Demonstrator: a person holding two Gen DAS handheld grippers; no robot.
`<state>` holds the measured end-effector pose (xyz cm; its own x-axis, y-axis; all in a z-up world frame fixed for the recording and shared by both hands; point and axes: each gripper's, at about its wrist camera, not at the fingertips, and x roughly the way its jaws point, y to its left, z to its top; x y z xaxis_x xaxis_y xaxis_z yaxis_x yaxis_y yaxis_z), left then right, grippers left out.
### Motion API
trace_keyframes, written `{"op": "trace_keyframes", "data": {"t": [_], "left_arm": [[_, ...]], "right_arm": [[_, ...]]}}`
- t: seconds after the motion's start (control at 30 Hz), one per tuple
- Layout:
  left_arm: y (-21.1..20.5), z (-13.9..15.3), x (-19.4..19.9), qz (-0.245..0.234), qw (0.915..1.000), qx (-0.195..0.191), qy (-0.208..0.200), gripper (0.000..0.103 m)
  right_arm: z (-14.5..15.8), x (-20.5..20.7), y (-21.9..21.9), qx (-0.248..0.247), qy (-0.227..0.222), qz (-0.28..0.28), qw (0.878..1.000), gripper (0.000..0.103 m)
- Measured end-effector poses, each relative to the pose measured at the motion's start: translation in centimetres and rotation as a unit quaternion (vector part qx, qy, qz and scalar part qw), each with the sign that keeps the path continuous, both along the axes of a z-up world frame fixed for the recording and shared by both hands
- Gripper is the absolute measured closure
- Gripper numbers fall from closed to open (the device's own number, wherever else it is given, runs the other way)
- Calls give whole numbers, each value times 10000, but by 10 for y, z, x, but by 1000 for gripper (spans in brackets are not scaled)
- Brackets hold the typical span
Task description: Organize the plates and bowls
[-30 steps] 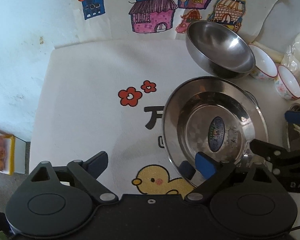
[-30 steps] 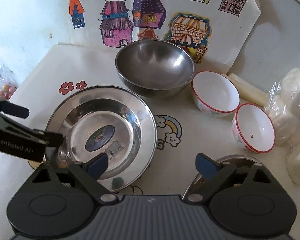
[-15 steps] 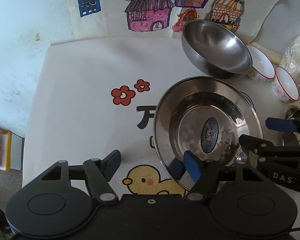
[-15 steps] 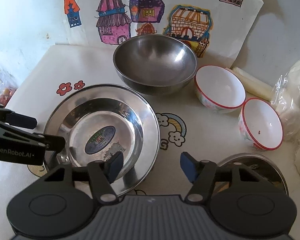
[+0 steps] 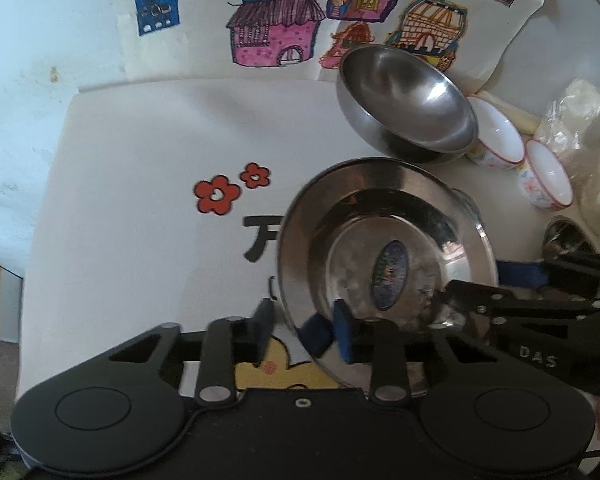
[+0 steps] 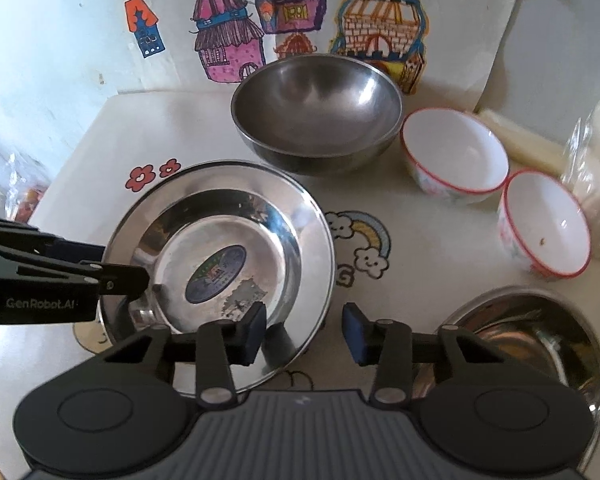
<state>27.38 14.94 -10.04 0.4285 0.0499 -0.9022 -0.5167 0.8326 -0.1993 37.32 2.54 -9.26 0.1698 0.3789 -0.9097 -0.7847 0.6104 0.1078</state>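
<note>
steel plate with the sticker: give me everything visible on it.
The steel plate is round, shiny metal with a wide flat rim and a recessed centre that bears an oval blue-green sticker beside a patch of torn label. It sits on the printed mat, in front of the large steel bowl. The left gripper straddles its near rim, one finger inside, one outside. The right gripper straddles its right edge, open.

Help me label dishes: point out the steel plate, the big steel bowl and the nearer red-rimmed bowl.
steel plate (image 6: 300, 216): right wrist view, upper rim.
big steel bowl (image 6: 316, 104): right wrist view, inner wall.
nearer red-rimmed bowl (image 6: 548, 220): right wrist view, white inside.
</note>
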Motion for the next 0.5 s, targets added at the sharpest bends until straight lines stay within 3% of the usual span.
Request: {"op": "trace_keyframes", "data": {"t": [0.07,0.5], "left_arm": [[-2,0,0,8,10000,35,-16,74],[-9,9,-18,305,9995,-32,-42,76]], "right_arm": [[0,-1,0,33,28,41,10000,67],[14,-13,-15,154,61,318,9994,70]]}}
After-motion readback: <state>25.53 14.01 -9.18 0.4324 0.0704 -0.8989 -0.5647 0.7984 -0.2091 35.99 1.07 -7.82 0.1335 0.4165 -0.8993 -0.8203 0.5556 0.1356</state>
